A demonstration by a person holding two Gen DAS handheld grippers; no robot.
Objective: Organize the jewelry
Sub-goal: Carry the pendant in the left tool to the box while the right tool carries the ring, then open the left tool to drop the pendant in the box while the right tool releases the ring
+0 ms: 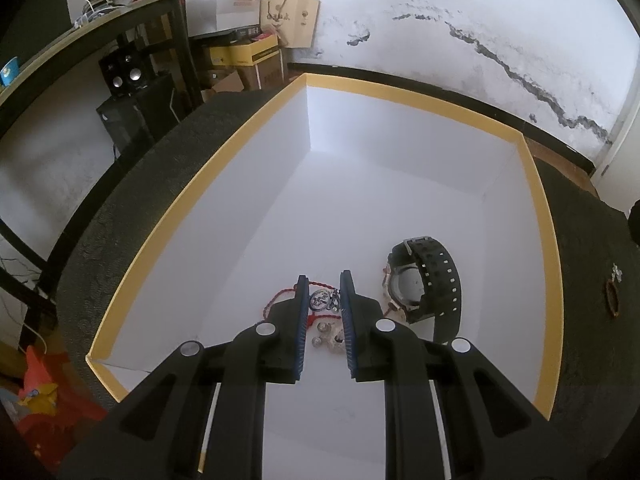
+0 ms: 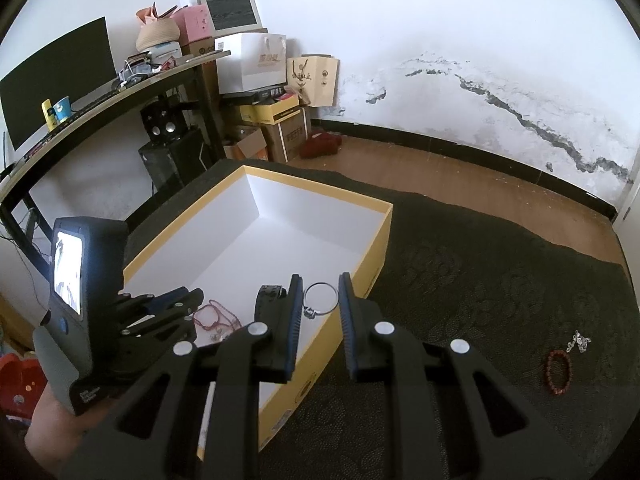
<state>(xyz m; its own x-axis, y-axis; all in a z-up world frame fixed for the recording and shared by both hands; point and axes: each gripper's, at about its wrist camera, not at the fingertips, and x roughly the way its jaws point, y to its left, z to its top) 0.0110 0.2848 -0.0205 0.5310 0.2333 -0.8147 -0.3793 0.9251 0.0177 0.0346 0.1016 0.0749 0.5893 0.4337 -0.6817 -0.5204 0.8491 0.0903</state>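
A yellow-rimmed box with a white inside sits on the dark cloth; it also shows in the right wrist view. In it lie a black watch and a red cord with a silver charm and small silver pieces. My left gripper hangs inside the box, fingers pressed on the charm. My right gripper is shut on a thin silver bangle and holds it over the box's right wall. A brown bead bracelet and a clear crystal piece lie on the cloth at right.
A dark patterned cloth covers the table. A black desk with a monitor, cups and clutter stands at left, with speakers and cardboard boxes beneath and beside it. A wooden floor and a stained white wall lie beyond.
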